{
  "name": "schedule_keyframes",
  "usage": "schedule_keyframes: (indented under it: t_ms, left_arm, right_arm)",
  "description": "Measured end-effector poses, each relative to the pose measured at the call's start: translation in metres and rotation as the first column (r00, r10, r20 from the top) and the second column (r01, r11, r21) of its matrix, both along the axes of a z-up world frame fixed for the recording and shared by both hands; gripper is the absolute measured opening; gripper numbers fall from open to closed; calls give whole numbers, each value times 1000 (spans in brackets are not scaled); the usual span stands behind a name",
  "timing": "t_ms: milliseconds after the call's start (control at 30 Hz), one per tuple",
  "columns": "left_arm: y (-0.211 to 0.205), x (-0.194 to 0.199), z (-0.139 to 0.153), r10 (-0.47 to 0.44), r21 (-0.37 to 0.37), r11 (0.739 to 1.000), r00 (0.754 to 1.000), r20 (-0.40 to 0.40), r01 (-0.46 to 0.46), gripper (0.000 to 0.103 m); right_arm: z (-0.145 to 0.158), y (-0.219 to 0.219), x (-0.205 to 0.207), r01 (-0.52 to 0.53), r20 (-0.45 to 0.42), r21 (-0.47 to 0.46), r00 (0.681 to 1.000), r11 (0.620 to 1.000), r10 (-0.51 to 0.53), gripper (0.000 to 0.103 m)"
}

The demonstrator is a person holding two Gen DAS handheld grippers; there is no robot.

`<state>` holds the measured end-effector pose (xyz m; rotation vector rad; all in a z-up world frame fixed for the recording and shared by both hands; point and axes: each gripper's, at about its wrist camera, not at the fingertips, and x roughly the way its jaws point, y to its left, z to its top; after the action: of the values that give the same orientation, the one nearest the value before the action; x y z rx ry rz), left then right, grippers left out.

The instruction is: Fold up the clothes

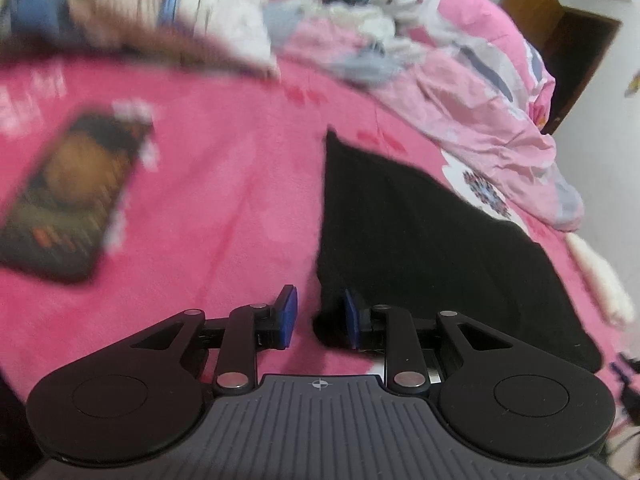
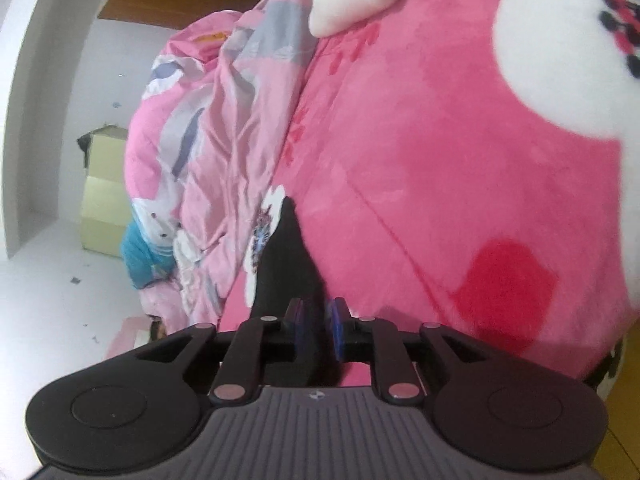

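Two grippers work the black garment (image 1: 432,248) on our pink bed (image 1: 224,184): left gripper (image 1: 321,318) parted at its corner, right gripper (image 2: 317,330) pinching an edge, likely for folding.

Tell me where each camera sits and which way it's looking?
Left wrist: sits on the left tool, looking down over the pink blanket, black garment and phone; only its fingers show.
Right wrist: sits on the right tool, rolled sideways, facing the quilt and wall; only its fingers show.
Shared: the blanket, garment, quilt.
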<state>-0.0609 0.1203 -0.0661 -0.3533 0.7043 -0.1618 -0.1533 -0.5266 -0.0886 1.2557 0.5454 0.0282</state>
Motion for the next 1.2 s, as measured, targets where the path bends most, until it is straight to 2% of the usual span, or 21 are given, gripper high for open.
schedule_keyframes:
  t_ms: [67, 133, 167, 200, 267, 367, 433, 500, 533, 600, 633, 667, 767, 900, 1033, 1133, 1200]
  left_arm:
    - [-11, -4, 17, -48, 53, 998, 997, 54, 45, 25]
    - [-36, -1, 32, -163, 97, 983, 983, 86, 155, 26]
    - [-55, 1, 38, -240, 124, 966, 966, 93, 228, 28]
    - [-82, 5, 41, -340, 155, 933, 936, 87, 324, 34]
    - [-136, 13, 46, -527, 216, 837, 847, 67, 503, 37]
    - [-227, 13, 46, -744, 330, 639, 667, 37, 695, 37]
    - [-282, 11, 39, -826, 383, 523, 564, 8, 761, 37]
    - [-321, 8, 32, -869, 419, 448, 495, -3, 790, 37]
    - [-338, 7, 29, -884, 431, 419, 467, -8, 800, 37]
    - [-363, 5, 22, -907, 465, 366, 421, -17, 806, 37]
    - [-373, 4, 18, -914, 490, 342, 405, -24, 802, 37]
    - [-379, 3, 13, -916, 516, 326, 400, -35, 792, 37]
    - [-390, 9, 1, -913, 566, 298, 403, -67, 769, 27]
    - [-386, 23, 2, -905, 491, 350, 424, -45, 798, 13]
    - [-379, 34, 6, -898, 375, 400, 439, -21, 836, 11]
    - [-373, 45, 5, -890, 275, 434, 455, -15, 858, 10]
    - [-369, 54, 4, -884, 203, 455, 468, -14, 867, 10]
  right_arm:
    - [2, 4, -3, -20, 22, -13, 1000, 1000, 20, 17]
    - [2, 6, -4, -37, 43, -26, 998, 999, 38, 17]
    - [2, 8, -4, -45, 52, -32, 998, 998, 46, 17]
    - [2, 9, -5, -53, 60, -38, 997, 998, 55, 17]
    - [2, 12, -5, -65, 71, -56, 995, 996, 69, 17]
    - [4, 17, -7, -64, 64, -116, 995, 991, 72, 17]
    - [4, 18, -10, -60, 65, -140, 995, 988, 70, 17]
    - [4, 19, -14, -56, 68, -159, 995, 986, 68, 17]
    - [4, 19, -16, -54, 67, -172, 996, 984, 66, 17]
    - [5, 18, -18, -50, 61, -205, 996, 978, 64, 17]
    - [6, 17, -20, -50, 59, -223, 996, 974, 65, 17]
    - [6, 17, -21, -50, 58, -241, 996, 969, 66, 17]
    - [11, 19, -24, -56, 67, -309, 995, 949, 81, 17]
    - [21, 32, -27, -96, 60, -477, 988, 874, 141, 17]
    - [31, 56, -24, -176, 34, -658, 964, 732, 263, 17]
    - [38, 74, -20, -198, 20, -755, 946, 625, 325, 17]
    - [41, 83, -16, -194, 23, -799, 936, 569, 352, 17]
